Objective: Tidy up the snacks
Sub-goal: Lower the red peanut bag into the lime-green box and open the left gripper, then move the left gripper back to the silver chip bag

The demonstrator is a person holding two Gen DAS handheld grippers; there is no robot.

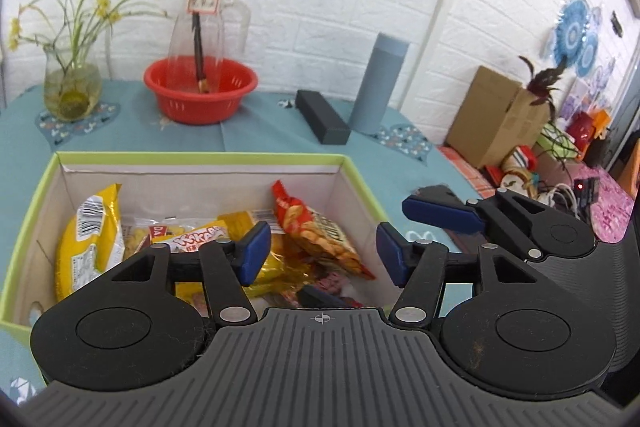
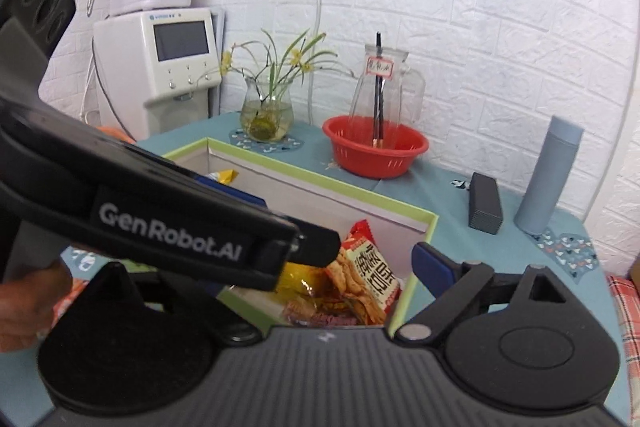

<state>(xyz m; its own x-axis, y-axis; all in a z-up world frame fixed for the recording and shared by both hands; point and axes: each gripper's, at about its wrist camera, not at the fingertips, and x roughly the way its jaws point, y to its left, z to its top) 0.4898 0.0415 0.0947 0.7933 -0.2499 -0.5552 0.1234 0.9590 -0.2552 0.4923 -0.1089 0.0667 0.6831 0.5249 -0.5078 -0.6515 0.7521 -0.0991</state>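
A green-rimmed cardboard box (image 1: 200, 158) holds several snack packs: a yellow bag (image 1: 86, 247) at the left, a red cracker bag (image 1: 316, 231) at the right, small wrapped sweets at the bottom. My left gripper (image 1: 320, 257) hovers over the box's near side, open and empty. My right gripper's blue fingertip (image 1: 440, 213) shows to the right, outside the box. In the right wrist view the same box (image 2: 304, 173) and red cracker bag (image 2: 368, 279) lie ahead. My right gripper (image 2: 344, 267) is open and empty; its left finger is hidden behind the left gripper's body (image 2: 168, 223).
On the teal tablecloth behind the box stand a red basket (image 1: 200, 93) with a glass pitcher in it, a glass vase with a plant (image 1: 72, 87), a black rectangular box (image 1: 322, 123) and a grey-blue flask (image 1: 378, 83). A white appliance (image 2: 160, 67) stands at far left.
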